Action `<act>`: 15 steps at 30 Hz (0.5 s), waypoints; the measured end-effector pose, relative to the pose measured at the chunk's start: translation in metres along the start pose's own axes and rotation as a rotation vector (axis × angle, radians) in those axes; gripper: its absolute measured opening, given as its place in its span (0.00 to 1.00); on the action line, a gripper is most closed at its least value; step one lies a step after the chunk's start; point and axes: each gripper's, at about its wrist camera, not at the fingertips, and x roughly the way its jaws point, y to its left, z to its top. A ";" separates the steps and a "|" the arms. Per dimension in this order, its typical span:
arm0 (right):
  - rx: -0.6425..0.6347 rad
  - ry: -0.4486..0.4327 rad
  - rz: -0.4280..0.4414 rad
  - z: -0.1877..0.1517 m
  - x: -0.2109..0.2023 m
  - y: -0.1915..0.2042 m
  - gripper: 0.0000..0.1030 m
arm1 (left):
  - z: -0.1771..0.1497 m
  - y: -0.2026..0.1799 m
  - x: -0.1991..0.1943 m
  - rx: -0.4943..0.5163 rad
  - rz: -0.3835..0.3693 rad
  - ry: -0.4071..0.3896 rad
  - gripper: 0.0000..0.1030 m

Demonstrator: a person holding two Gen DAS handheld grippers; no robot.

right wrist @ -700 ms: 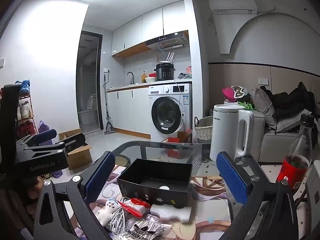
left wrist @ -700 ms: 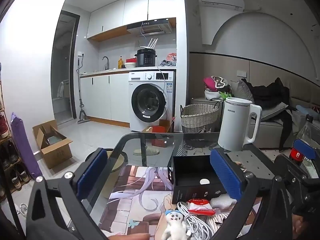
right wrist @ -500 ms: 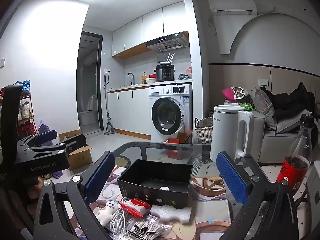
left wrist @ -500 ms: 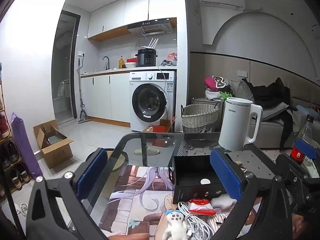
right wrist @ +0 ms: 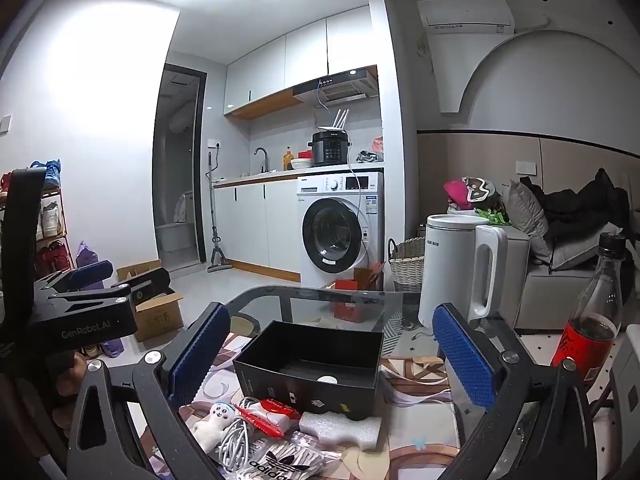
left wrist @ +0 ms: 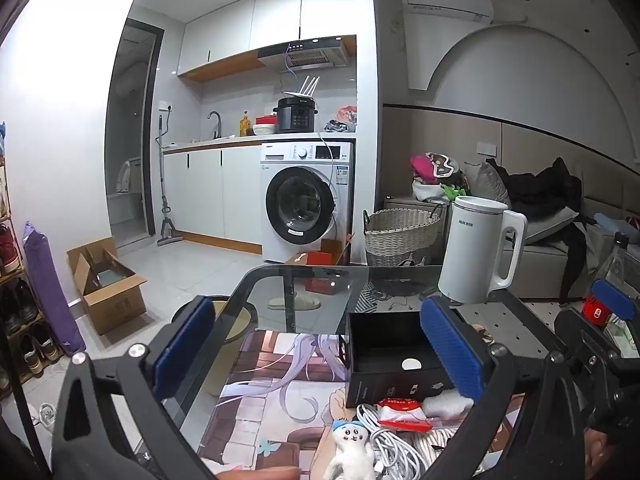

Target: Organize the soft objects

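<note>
We hold the left gripper [left wrist: 316,354] and right gripper [right wrist: 330,354] spread wide, grasping nothing; the plush doll [right wrist: 214,424], foam pad [right wrist: 340,428] and packets lie at the table's near edge before the nearly empty black box [right wrist: 312,364], so sorting looks unstarted

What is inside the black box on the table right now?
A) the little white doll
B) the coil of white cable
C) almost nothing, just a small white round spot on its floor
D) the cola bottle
C: the black box shows a bare floor with one white spot, while the doll and cable lie in front of it.
</note>
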 end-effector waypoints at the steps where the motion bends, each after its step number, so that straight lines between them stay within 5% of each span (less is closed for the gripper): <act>1: 0.000 -0.001 0.001 0.000 0.000 0.000 1.00 | 0.000 0.001 0.000 -0.001 -0.001 0.000 1.00; 15: -0.006 -0.003 0.000 -0.001 0.002 -0.001 1.00 | -0.002 0.000 0.002 -0.004 0.003 0.010 1.00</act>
